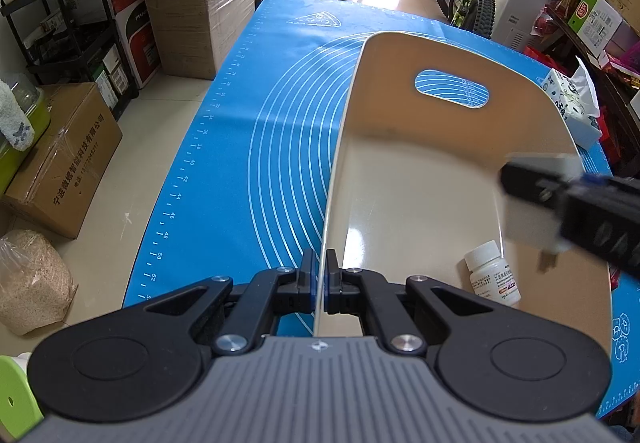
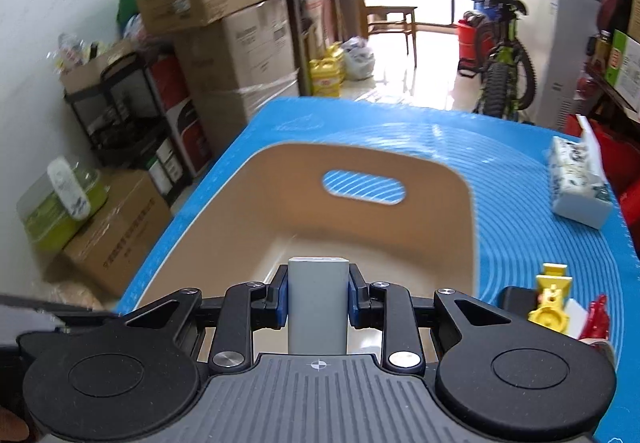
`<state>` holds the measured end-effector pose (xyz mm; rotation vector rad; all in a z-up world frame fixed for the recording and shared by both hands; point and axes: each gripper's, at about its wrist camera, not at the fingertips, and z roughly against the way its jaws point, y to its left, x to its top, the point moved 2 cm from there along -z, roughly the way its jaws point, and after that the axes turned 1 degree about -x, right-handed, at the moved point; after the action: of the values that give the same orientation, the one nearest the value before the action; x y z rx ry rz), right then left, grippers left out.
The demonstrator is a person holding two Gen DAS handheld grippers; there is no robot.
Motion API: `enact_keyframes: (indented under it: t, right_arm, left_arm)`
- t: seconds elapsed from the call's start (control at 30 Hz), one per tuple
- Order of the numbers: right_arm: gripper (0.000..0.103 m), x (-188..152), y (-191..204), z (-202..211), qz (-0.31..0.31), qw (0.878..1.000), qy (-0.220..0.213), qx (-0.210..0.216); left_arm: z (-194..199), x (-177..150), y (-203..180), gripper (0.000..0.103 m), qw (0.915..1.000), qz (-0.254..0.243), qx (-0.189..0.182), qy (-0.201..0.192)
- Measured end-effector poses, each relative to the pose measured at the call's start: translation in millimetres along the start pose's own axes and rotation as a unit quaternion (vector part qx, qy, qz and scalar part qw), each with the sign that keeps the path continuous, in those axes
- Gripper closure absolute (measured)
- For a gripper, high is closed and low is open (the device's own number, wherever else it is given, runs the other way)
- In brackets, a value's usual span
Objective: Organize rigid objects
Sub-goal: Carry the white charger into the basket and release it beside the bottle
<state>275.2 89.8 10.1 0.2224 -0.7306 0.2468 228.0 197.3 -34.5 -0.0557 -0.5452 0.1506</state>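
Our left gripper [image 1: 320, 275] pinches the bin [image 1: 400, 55] wall, our right gripper [image 2: 318, 299] squeezes a gray block [image 2: 318, 295] over it, and the block could land on the bottle [image 1: 494, 275] inside.

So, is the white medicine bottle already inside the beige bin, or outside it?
Inside. The white medicine bottle stands upright on the floor of the beige bin, near the bin's near right corner.

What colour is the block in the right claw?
Plain light grey block; clearest in the right wrist view.
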Motion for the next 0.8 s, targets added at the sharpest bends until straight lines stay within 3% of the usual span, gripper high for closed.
enact_keyframes:
  t: [0.57, 0.67, 0.73, 0.8]
  right_arm:
    - [0.067, -44.7, 5.8, -53.5, 0.014, 0.988, 0.151, -0.004]
    - [0.066, -43.3, 6.9, -52.6, 0.017, 0.989, 0.150, -0.002]
    - [0.057, -41.3, 8.7, -49.6, 0.025, 0.990, 0.141, -0.004]
    - [0.056, -38.5, 7.5, -44.4, 0.024, 0.991, 0.133, -0.002]
  left_arm:
    - [-0.1, 0.7, 0.3, 0.099, 1.0000, 0.000, 0.000, 0.000]
    - [-0.7, 1.5, 1.1, 0.098, 1.0000, 0.000, 0.000, 0.001]
    - [-1.0, 1.6, 1.3, 0.098, 1.0000, -0.001, 0.001, 0.001]
    - [-1.2, 1.7, 1.4, 0.098, 1.0000, -0.001, 0.001, 0.001]
